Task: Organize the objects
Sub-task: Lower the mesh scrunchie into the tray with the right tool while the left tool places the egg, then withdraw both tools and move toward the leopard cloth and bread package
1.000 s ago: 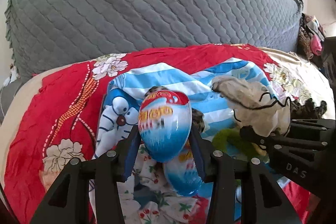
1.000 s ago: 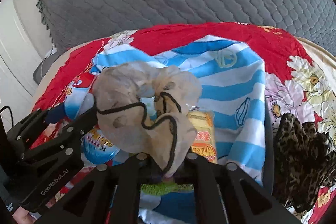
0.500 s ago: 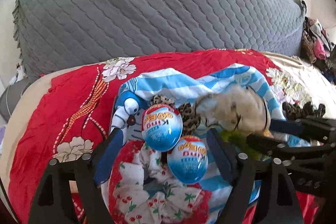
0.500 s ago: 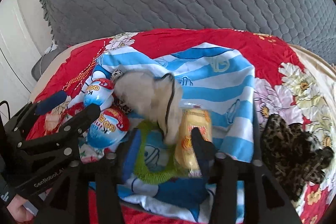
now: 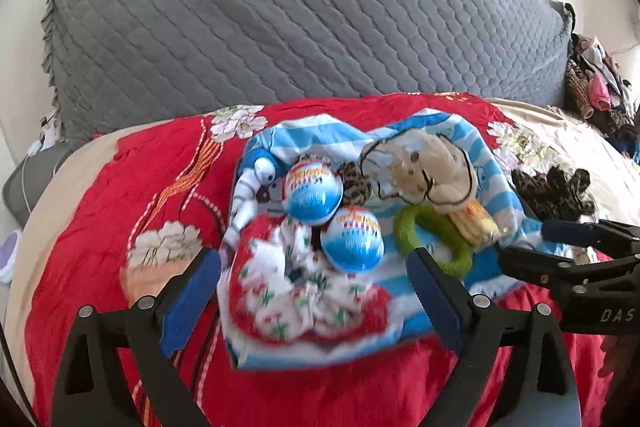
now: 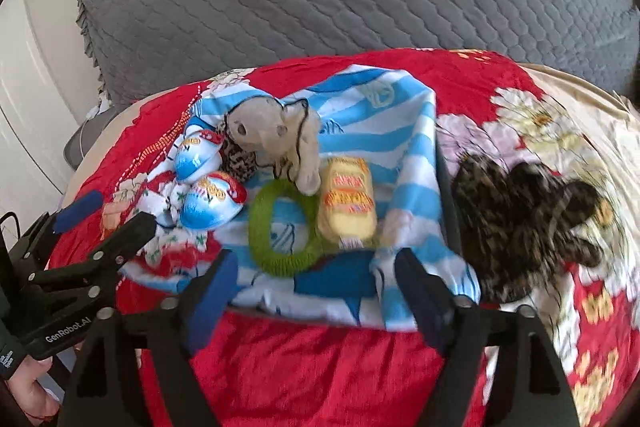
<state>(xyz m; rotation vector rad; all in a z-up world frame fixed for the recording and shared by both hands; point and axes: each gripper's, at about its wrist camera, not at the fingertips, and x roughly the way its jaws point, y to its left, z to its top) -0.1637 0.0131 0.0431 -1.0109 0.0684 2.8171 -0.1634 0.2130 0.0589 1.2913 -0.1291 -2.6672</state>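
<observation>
A blue-and-white striped cloth bin (image 5: 436,125) (image 6: 416,163) lies on the red bedspread. In it are two blue-and-red toy eggs (image 5: 312,193) (image 5: 352,237) (image 6: 212,203), a beige scrunchie with black trim (image 5: 432,171) (image 6: 276,135), a green ring scrunchie (image 5: 436,239) (image 6: 280,227), a yellow snack pack (image 6: 348,203), a cherry-print scrunchie (image 5: 304,303) and a leopard one (image 5: 354,181). My left gripper (image 5: 316,291) is open and empty, just in front of the eggs. My right gripper (image 6: 316,287) is open and empty, in front of the green ring.
A leopard-print hair accessory (image 6: 528,219) (image 5: 556,191) lies on the bedspread right of the bin. A grey quilted cushion (image 5: 304,11) stands behind. A pile of clothes (image 5: 596,87) sits at the far right. The red floral bedspread (image 5: 100,227) extends to the left.
The left gripper opened and dropped the egg into the bin beside the other egg. The right gripper opened and dropped the beige scrunchie. Both pulled back.
</observation>
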